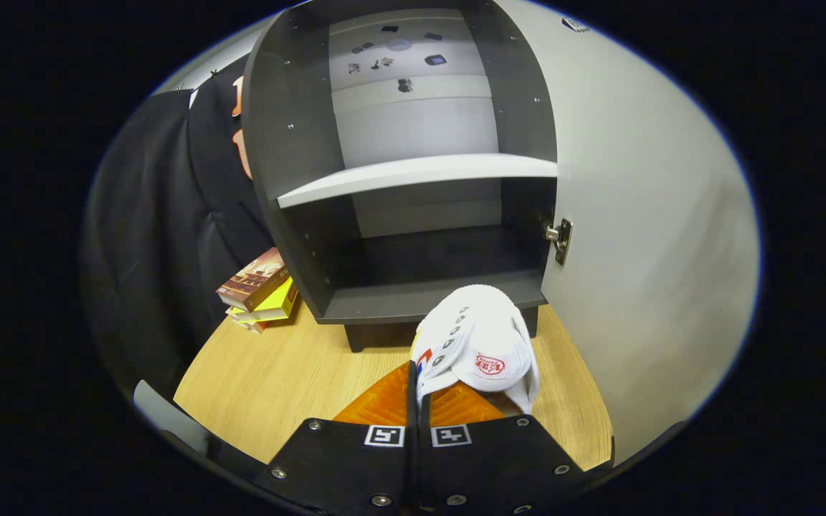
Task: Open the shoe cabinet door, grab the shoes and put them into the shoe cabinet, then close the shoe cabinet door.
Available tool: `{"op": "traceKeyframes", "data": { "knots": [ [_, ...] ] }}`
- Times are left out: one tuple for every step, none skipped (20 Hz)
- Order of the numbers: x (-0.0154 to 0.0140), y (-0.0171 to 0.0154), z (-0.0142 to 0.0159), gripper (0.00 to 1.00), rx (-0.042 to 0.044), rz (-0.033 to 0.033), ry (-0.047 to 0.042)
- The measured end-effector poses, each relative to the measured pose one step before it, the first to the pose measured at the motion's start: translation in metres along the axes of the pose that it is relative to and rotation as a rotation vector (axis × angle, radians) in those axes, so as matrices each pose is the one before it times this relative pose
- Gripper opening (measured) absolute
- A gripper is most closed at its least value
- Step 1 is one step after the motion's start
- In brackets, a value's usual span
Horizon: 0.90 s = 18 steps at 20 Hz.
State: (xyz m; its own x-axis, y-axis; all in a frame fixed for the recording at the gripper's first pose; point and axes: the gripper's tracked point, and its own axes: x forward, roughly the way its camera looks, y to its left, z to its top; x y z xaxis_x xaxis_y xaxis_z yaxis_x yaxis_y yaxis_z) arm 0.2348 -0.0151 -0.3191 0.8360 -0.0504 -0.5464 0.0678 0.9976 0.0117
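Gripper view: looks forward along the two fingers toward the shoe cabinet [413, 179].
Gripper [416, 401]: fingers drawn close together and clamped on the edge of the white shoe [481, 344], both pressing on it.
White shoe: held up just ahead of the fingers, tilted on its side, with a row of eyelets and a red logo facing the camera; it hangs in front of the cabinet's bottom edge, over the tabletop [277, 373].
Shoe cabinet: dark body standing on the tabletop, its front open; a light shelf [420, 175] crosses it midway, and the lower compartment [427, 265] sits under that shelf, directly beyond the shoe.
Cabinet door [642, 236]: light-coloured, swung wide open to the right of the cabinet, joined to it by a metal hinge [558, 236] at the lower compartment's right side.
Stack of books [259, 290]: lying on the tabletop just left of the cabinet, beside its lower corner, brown cover on top and yellow below.
Tabletop: pale wood grain, bare in front of the cabinet.
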Motion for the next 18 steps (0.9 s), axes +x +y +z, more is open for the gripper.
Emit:
{"op": "traceKeyframes", "data": {
  "knots": [
    [-0.00772, 0.00489, 0.00613, 0.00, -0.00915, -0.00136, -0.00811],
    [-0.00595, 0.00472, 0.00667, 0.00, -0.01347, -0.00060, -0.00806],
    [-0.00721, 0.00485, 0.00801, 0.00, -0.01037, 0.00036, -0.01391],
    [-0.00730, 0.00404, 0.00910, 0.00, -0.01010, 0.00139, -0.01176],
    [-0.00733, 0.00409, 0.00937, 0.00, -0.00957, -0.00044, -0.01510],
    [-0.00671, 0.00336, 0.00952, 0.00, -0.01060, -0.00063, -0.01376],
    [-0.00825, 0.00232, 0.01164, 0.00, -0.01005, 0.00036, -0.02386],
    [-0.00644, -0.00134, 0.00999, 0.00, -0.00611, -0.00103, -0.01262],
    [-0.00246, 0.00104, 0.01075, 0.00, -0.00254, 0.00055, -0.01425],
    [-0.00180, 0.00101, 0.01207, 0.00, -0.00387, 0.00053, -0.01294],
    [0.00010, 0.00119, 0.01093, 0.00, -0.00944, -0.00112, -0.01224],
    [0.00118, 0.00010, 0.01121, 0.00, -0.01148, -0.00384, -0.01557],
    [0.00304, 0.00002, 0.01144, 0.00, -0.00973, -0.00620, -0.01557],
    [0.00362, -0.00081, 0.00976, 0.00, -0.00627, -0.00450, -0.00746],
    [0.00578, -0.00009, 0.00888, 0.00, -0.00375, -0.00217, -0.00682],
    [0.00767, 0.00016, 0.00883, 0.00, -0.00168, 0.00102, -0.00504],
    [0.00762, -0.00043, 0.00570, 0.00, 0.00044, 0.00071, 0.00117],
    [0.00876, -0.00003, 0.00689, 0.00, 0.00299, 0.00249, -0.00100]
  ]
}}
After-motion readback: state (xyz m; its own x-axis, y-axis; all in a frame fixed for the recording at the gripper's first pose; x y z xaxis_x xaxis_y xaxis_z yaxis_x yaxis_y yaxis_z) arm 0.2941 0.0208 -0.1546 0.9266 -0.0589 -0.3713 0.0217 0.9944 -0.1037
